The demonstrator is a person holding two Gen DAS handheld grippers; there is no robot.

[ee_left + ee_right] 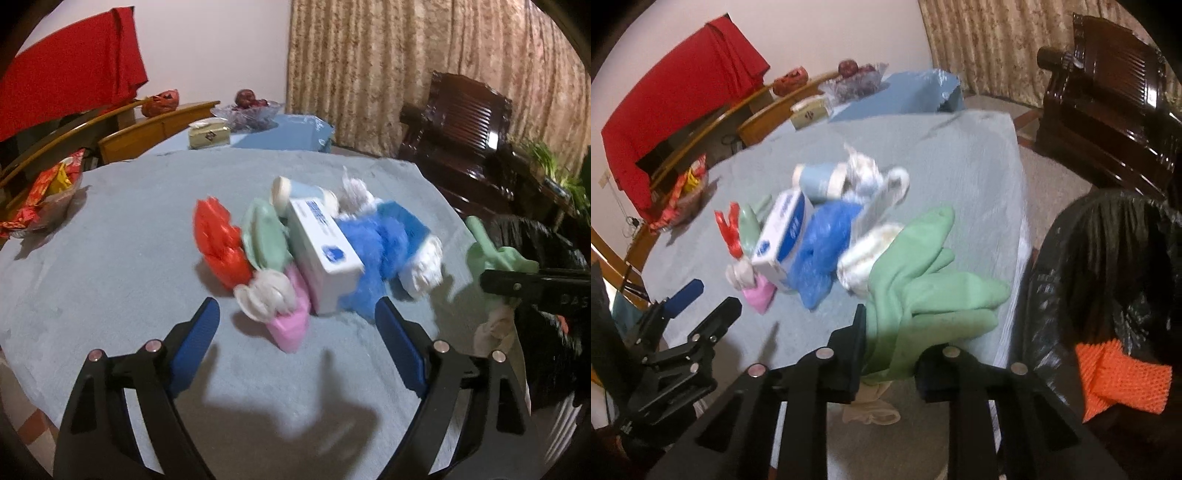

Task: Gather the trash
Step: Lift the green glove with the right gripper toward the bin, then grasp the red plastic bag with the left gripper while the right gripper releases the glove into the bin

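Clamping a green rubber glove (923, 295), the right gripper (890, 354) has its black fingers (849, 354) drawn nearly together on the glove's cuff, the glove's own fingers splayed forward above the edge of the tabletop (960, 155). A pale scrap, possibly a second glove, hangs below the grip, though blur leaves that unsettled. To the right stands a bin lined with a black trash bag (1108, 266), a piece of orange foam netting (1119, 380) lying in it.

The left gripper (297, 325) hovers with its blue-padded fingers (197, 343) spread wide and holding nothing, just short of the remaining pile in the middle of the blue-grey cloth: a white carton (325, 251) with blue print, a crumpled blue plastic bag (388, 240), a red plastic bag (221, 243), a pale green wrapper (266, 236), a pink packet (291, 328) and a wad of white tissue (267, 295) resting on it.
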